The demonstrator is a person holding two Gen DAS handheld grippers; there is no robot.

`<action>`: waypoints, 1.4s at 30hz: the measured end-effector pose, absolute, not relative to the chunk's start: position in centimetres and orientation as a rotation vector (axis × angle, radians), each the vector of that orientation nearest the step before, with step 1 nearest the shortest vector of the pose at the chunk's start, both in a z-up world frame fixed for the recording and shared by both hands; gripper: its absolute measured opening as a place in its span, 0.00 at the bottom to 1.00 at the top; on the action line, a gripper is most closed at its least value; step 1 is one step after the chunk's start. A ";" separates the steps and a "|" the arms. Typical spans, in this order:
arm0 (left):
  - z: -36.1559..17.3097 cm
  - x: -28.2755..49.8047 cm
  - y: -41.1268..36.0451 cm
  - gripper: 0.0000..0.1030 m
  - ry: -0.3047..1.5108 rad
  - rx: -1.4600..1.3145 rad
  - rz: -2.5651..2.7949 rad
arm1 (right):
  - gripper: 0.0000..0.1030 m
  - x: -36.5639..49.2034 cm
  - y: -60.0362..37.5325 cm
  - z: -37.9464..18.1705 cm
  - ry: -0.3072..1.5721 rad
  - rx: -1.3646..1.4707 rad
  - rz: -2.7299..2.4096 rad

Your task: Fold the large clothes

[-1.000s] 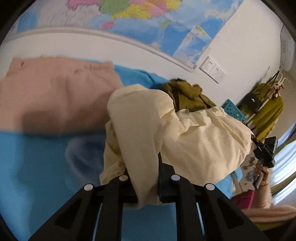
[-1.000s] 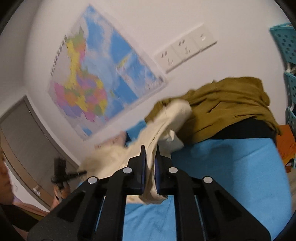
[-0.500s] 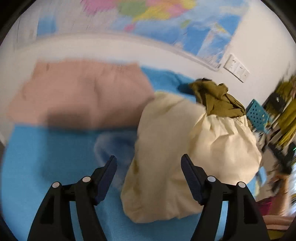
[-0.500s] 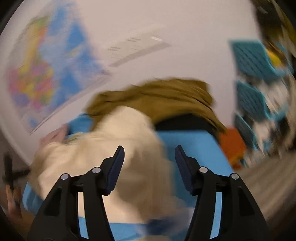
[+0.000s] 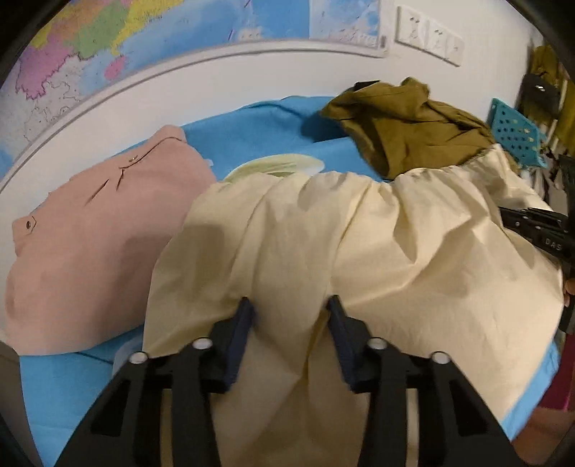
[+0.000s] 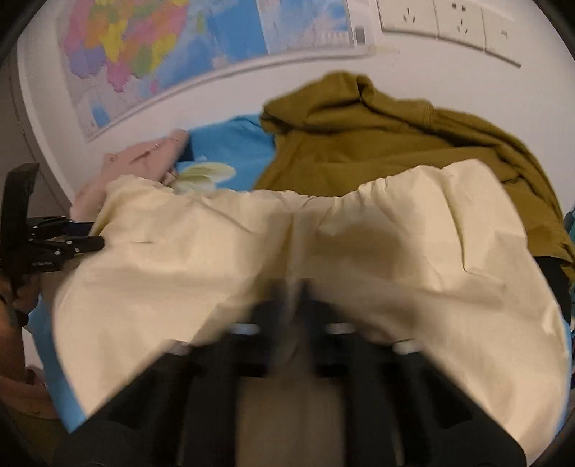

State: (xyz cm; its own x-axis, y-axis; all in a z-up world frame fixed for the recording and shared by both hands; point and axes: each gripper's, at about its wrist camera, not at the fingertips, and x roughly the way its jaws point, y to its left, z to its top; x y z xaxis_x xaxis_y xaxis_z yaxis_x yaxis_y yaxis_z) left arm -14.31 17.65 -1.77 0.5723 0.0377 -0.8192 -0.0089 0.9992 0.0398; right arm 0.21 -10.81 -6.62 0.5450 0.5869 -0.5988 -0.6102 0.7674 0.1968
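A cream garment point(image 5: 359, 251) lies spread across the blue bed sheet point(image 5: 258, 133), its gathered waistband toward the wall. My left gripper point(image 5: 291, 319) sits at its near left edge. Its jaws are closing with a fold of cream cloth between them, still a gap apart. In the right wrist view the cream garment point(image 6: 251, 258) fills the middle. My right gripper point(image 6: 291, 298), blurred, is shut on its near right edge. Each gripper shows in the other's view: the right gripper point(image 5: 535, 226) and the left gripper point(image 6: 61, 244).
A folded pink garment point(image 5: 100, 251) lies to the left on the sheet. A crumpled olive garment point(image 5: 413, 125) lies behind the cream one by the wall. A map and wall sockets point(image 5: 427, 32) hang above. A turquoise basket point(image 5: 514, 133) stands at far right.
Both grippers let go of the bunched cream garment, opened wide, and came down at its near edge. It now lies spread flat. The right has shut on it; the left is narrowing.
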 end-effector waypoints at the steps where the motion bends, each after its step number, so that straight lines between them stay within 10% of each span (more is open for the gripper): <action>1: -1.8 -14.0 17.7 0.24 0.960 0.029 0.039 | 0.01 0.7 -11.0 -6.1 0.679 -0.002 0.712; 4: -1.2 -12.7 18.7 0.12 0.949 -0.022 0.062 | 0.01 0.8 -11.9 -3.9 0.598 0.055 0.712; 12: -3.1 -12.1 20.9 0.20 0.942 -0.092 0.056 | 0.00 3.4 -9.4 -7.0 0.690 -0.032 0.685; 18: -1.1 -15.3 21.5 0.44 0.856 -0.140 -0.033 | 0.36 0.9 -13.2 -4.9 0.626 0.069 0.737; 24: -0.6 -18.7 21.0 0.48 0.823 -0.079 -0.064 | 0.36 -2.0 -19.0 -5.0 0.595 0.104 0.662; 30: -3.6 -17.8 23.7 0.49 0.871 -0.182 -0.002 | 0.02 1.1 -22.6 -9.3 0.722 0.219 0.576; 35: -2.4 -19.1 23.0 0.50 0.833 -0.153 0.031 | 0.27 -0.8 -23.1 -7.5 0.658 0.236 0.574; 42: -1.3 -23.7 23.2 0.55 0.760 -0.124 0.037 | 0.28 -2.4 -25.8 -7.9 0.654 0.254 0.503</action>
